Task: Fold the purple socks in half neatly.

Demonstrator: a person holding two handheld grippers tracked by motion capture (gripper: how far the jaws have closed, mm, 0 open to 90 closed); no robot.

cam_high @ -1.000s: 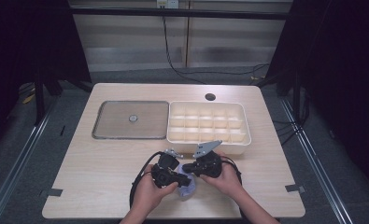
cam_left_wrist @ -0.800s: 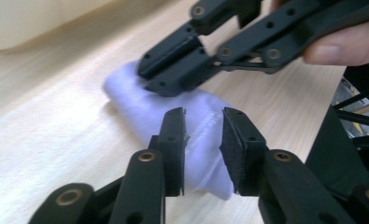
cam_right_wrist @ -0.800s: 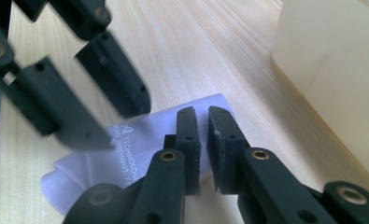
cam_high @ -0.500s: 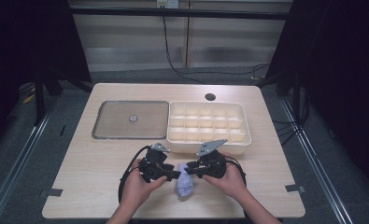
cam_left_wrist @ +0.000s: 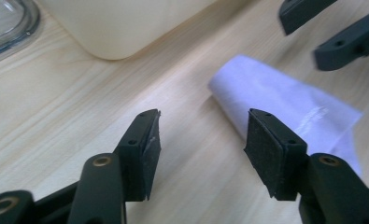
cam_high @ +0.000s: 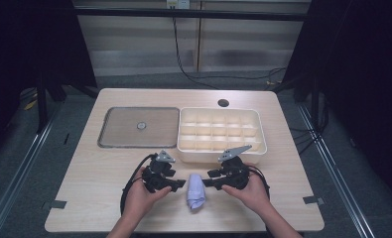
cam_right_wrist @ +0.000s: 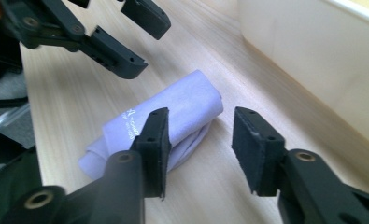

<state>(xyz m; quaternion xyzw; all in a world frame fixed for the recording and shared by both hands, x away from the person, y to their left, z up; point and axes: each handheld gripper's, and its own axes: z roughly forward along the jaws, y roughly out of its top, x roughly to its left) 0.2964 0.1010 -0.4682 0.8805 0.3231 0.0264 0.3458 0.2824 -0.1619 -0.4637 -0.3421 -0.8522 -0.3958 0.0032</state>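
Rolled lilac cloth (cam_high: 195, 190) lying loose on the wooden table (cam_high: 99, 178), near the front edge, just in front of the cream compartment tray (cam_high: 255, 148). Left gripper (cam_high: 180, 184) and right gripper (cam_high: 207, 185) flanking it, one at each side, jaws just opened partway and gripping nothing; cloth free of both sets of pads.

Risks from here, as a judgement: roll likely to slacken and unfurl with no pressure on it, loose end already trailing toward the front. One jaw closing on a single layer could drag the cloth open rather than lift it whole. Approach from both sides at once could bring the jaws together over the roll. Push toward the tray wall could jam the cloth against it.

Writing: small white print on the cloth, seen in the right gripper view, too fine to read. Clear lid (cam_high: 139, 127) beside the tray unmarked.
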